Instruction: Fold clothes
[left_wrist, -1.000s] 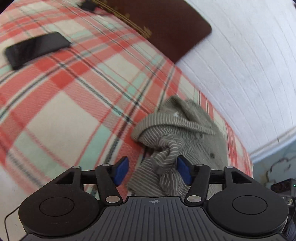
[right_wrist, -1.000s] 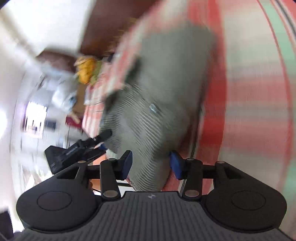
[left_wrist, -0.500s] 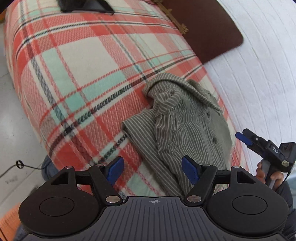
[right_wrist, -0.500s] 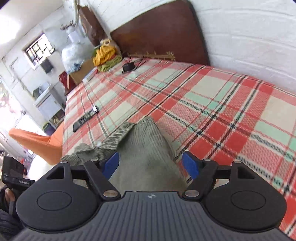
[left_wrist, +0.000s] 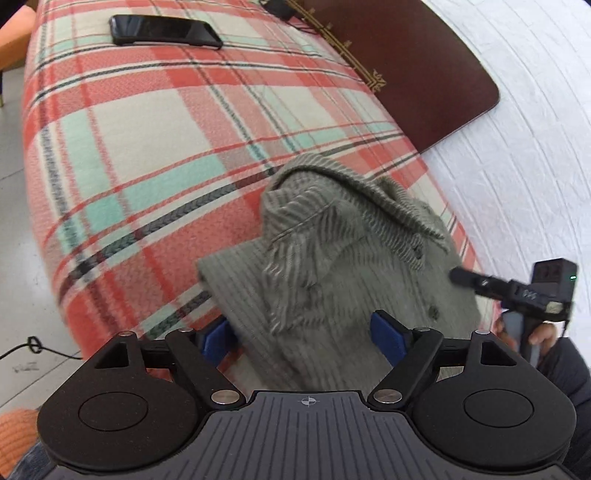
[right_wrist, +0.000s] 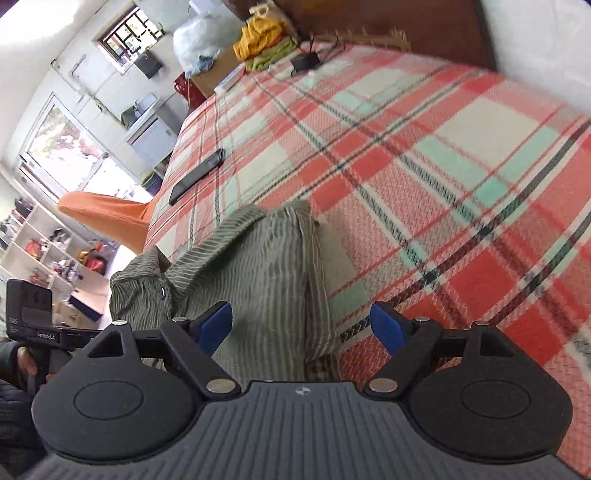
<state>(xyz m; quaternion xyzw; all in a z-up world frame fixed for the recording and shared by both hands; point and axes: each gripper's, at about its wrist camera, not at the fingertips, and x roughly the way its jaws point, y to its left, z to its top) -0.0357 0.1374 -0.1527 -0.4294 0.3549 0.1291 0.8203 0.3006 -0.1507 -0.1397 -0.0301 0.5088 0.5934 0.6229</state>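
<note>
You work in bright, even daylight. In the right wrist view it comes from the blown-out glass door (right_wrist: 70, 155) and small window (right_wrist: 127, 31) at far left. Shadows stay soft. Both views bend strongly at the edges, curving the red, cream and mint plaid bed cover (left_wrist: 155, 155). Motion blur smears the crumpled grey-green striped shirt (left_wrist: 332, 258) in your left wrist view and the plaid at the right view's right edge.

Black left gripper (left_wrist: 304, 338), blue fingers (left_wrist: 384, 332), silver screws.
</note>
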